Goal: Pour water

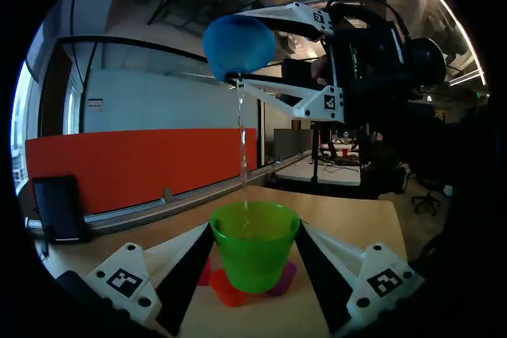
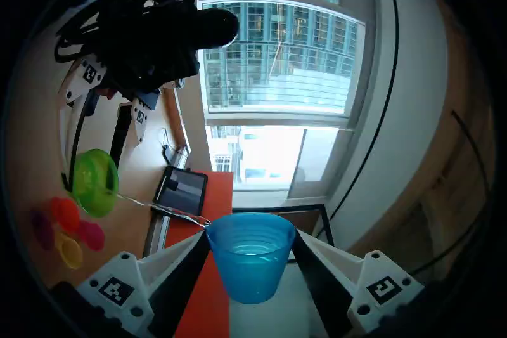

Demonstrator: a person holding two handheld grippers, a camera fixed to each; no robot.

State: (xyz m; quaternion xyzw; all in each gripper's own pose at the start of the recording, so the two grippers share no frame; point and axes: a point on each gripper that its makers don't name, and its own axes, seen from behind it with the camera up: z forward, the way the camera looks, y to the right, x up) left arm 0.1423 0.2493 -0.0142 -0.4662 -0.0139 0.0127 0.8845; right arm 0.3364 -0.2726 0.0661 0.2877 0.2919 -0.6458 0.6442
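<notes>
In the left gripper view my left gripper is shut on a green cup standing upright just above the wooden table. High above it my right gripper is shut on a blue cup, tipped over, and a thin stream of water falls from its rim into the green cup. In the right gripper view the blue cup sits between my right gripper fingers with water inside, and the stream runs to the green cup held by the left gripper.
Small coloured cups, red, pink and purple, lie on the table under the green cup. A dark tablet leans at the table's far left. An orange partition runs behind. Office desks and chairs stand beyond the table's right edge.
</notes>
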